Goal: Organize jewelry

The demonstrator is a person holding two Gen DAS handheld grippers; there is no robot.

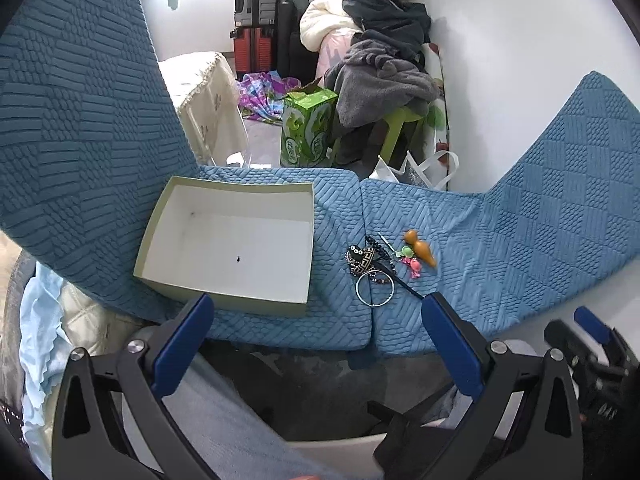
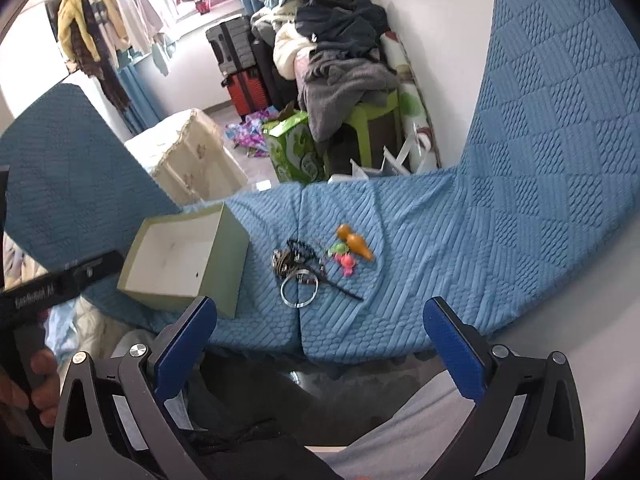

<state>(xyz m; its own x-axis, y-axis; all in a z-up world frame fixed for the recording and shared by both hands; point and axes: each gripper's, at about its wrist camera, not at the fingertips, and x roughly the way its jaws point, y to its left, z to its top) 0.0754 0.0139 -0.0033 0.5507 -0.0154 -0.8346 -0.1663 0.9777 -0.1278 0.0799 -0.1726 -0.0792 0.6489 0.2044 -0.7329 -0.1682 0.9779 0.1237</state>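
An open pale green box [image 1: 188, 280] [image 2: 224, 256] with a white, empty inside rests on the blue quilted sofa seat [image 1: 460, 216] [image 2: 420, 220]. Right of it lies a small jewelry pile: a silver bangle [image 1: 375, 289] [image 2: 299, 290], dark beaded strands [image 1: 376, 245] [image 2: 301, 250], a patterned black piece [image 1: 362, 258] [image 2: 285, 263], an orange gourd pendant [image 1: 421, 252] [image 2: 357, 243], pink and green charms [image 1: 412, 263] [image 2: 345, 261]. My left gripper [image 1: 318, 312] hangs open in front of the seat edge, holding nothing. My right gripper [image 2: 320, 316] is open too, short of the pile.
The sofa back [image 2: 560, 80] rises on the right and an armrest [image 1: 72, 120] on the left. Beyond the seat stand a green carton [image 1: 306, 128], a green stool [image 1: 400, 124] heaped with clothes, suitcases [image 1: 256, 20] and a cloth-covered table [image 1: 204, 92]. A hand [image 2: 24, 392] holds the left tool.
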